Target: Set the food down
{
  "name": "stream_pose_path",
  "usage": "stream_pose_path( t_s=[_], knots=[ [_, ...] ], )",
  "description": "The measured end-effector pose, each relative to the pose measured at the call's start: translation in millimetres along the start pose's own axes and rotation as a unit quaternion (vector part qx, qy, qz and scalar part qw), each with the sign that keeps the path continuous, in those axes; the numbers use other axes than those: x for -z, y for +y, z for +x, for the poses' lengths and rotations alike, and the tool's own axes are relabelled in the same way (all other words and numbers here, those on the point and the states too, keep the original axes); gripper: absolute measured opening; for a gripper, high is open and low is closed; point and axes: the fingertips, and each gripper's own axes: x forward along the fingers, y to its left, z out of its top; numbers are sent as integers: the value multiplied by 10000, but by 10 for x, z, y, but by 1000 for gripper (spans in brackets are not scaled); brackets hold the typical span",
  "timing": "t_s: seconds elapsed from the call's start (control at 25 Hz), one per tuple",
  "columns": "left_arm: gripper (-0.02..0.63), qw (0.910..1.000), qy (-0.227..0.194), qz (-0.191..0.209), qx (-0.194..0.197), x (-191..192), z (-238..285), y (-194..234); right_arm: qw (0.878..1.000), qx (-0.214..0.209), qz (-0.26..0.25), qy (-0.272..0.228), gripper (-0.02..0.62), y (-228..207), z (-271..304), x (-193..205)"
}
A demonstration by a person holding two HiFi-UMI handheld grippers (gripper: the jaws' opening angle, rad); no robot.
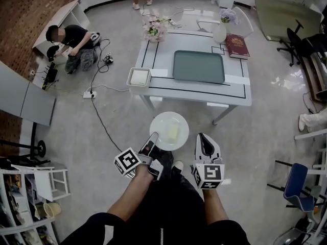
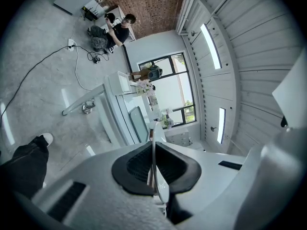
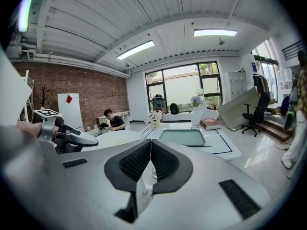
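Observation:
A white plate (image 1: 168, 130) carrying a pale yellow piece of food (image 1: 172, 132) hangs above the floor, in front of the white table (image 1: 237, 93). My left gripper (image 1: 153, 139) is shut on the plate's near rim. In the left gripper view that rim (image 2: 154, 147) shows edge-on, pinched between the dark pads (image 2: 136, 164). My right gripper (image 1: 203, 139) is beside the plate on its right, shut and empty. In the right gripper view its jaws (image 3: 150, 152) meet, with the plate (image 3: 115, 138) to the left.
On the table lie a green tray (image 1: 199, 66), a white square box (image 1: 139, 77), a red book (image 1: 237, 46) and two flower vases (image 1: 220, 29). A person (image 1: 74, 45) crouches on the floor at left, near cables. A blue chair (image 1: 296, 185) stands at right.

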Motion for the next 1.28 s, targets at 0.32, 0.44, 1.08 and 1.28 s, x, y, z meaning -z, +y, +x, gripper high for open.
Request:
stream_pose_path(
  t_s=[0.32,0.44,1.08,1.28],
  knots=[
    [15,10000,82,11,-20,-83,122,15,10000,40,65,22,9,-15,138,-18],
    [15,10000,95,14,-18,-169,213,25,9999,70,64,51,9,-36,270,-38],
    [15,9995,264,-195,-22,-677,1239,94,9995,135,-43,270,9,-342,1323,-338],
    [15,9994,278,-221,-10,-865,1539,74,9994,181,-48,283,9,-454,1627,-472]
  ],
)
